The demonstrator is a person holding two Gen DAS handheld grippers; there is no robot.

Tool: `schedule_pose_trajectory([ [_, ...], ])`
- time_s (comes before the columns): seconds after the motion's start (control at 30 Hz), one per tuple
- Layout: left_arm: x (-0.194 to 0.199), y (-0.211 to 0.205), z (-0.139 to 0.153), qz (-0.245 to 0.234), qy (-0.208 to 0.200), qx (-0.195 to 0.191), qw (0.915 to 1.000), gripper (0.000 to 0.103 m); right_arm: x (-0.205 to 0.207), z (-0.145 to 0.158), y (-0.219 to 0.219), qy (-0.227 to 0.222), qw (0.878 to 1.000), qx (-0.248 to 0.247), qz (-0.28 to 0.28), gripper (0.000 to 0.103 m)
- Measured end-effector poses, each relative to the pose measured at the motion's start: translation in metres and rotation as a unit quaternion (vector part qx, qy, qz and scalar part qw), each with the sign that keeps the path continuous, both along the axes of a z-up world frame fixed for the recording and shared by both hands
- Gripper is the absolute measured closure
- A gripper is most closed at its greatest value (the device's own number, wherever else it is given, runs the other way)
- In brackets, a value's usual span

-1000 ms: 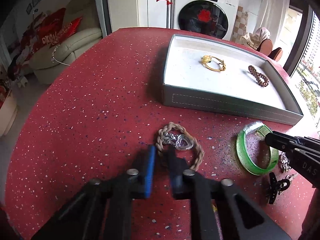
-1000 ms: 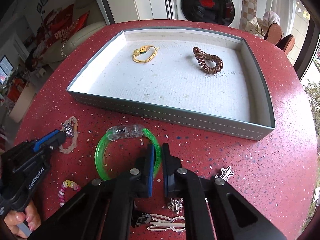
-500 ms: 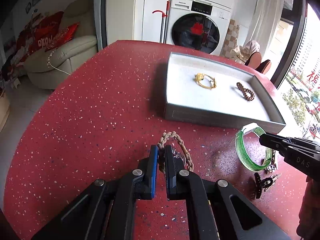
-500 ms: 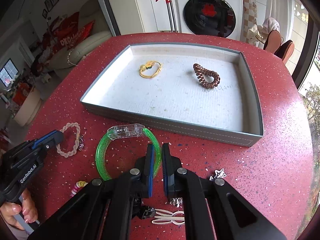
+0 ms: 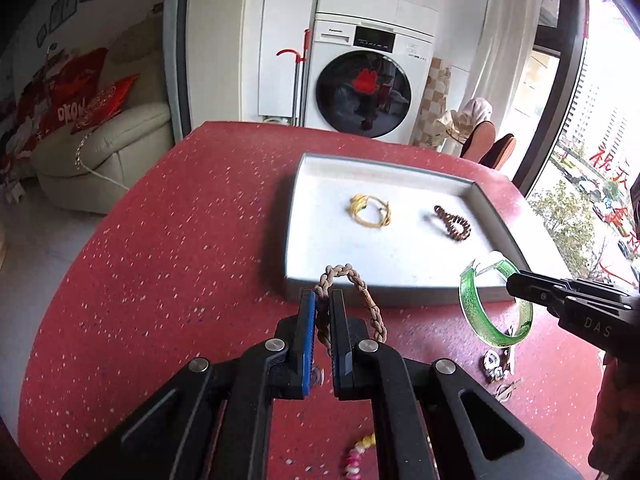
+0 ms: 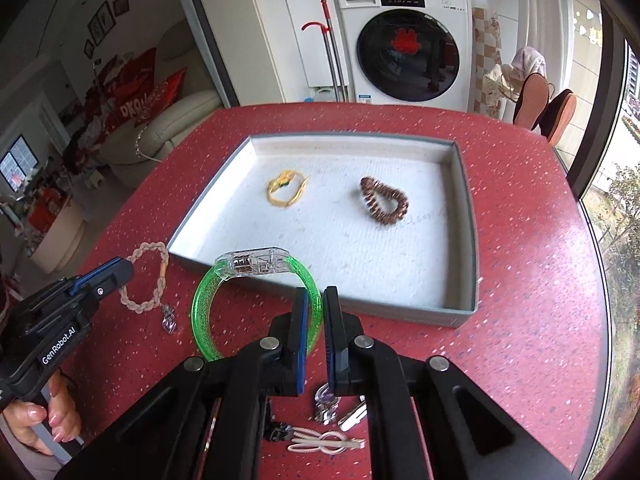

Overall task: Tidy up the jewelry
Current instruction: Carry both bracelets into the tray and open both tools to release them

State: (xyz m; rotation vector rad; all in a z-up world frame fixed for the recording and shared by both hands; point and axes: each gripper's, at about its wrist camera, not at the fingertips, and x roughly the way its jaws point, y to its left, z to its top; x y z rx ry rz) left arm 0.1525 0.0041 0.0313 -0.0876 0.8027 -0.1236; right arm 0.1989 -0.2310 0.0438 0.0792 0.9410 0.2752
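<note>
On the red speckled table (image 6: 520,240) the grey tray (image 6: 466,240) holds 2 pieces. The right gripper (image 6: 316,312) pinches the green bangle (image 6: 200,312), hanging upright near the tray's front wall. The left gripper (image 5: 323,312) pinches the braided bracelet (image 5: 370,304), its loop drooping lengthwise.

A beige braided rope bracelet (image 5: 352,300) sits at the lower centre of the left wrist view, lifted off the red surface, its loop standing up, with a small clear charm (image 6: 169,317) dangling below. The glittery green bangle (image 6: 256,304) with a clear plastic block on top hangs raised at lower centre of the right wrist view. Behind both, mid-frame, the shallow grey tray (image 6: 466,216) with white lining holds a thin gold bangle (image 6: 286,188) at its left and a brown coiled band (image 6: 384,204) at its right, possibly beaded; both are blurred.
</note>
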Motion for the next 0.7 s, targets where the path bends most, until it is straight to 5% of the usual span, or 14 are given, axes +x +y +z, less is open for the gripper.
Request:
schedule_pose_trajectory([
  [0.33,0.049,-0.025,0.011,-0.030,-0.006,-0.007,0.9995,0.078,0.049,-0.014,-0.025,0.029,0.999,0.012,-0.040,0.095],
  [0.7,0.114,-0.049,-0.019,-0.060,0.051,0.016,0.9968,0.078,0.091,-0.059,-0.028,0.095,0.995,0.001,-0.042,0.095],
])
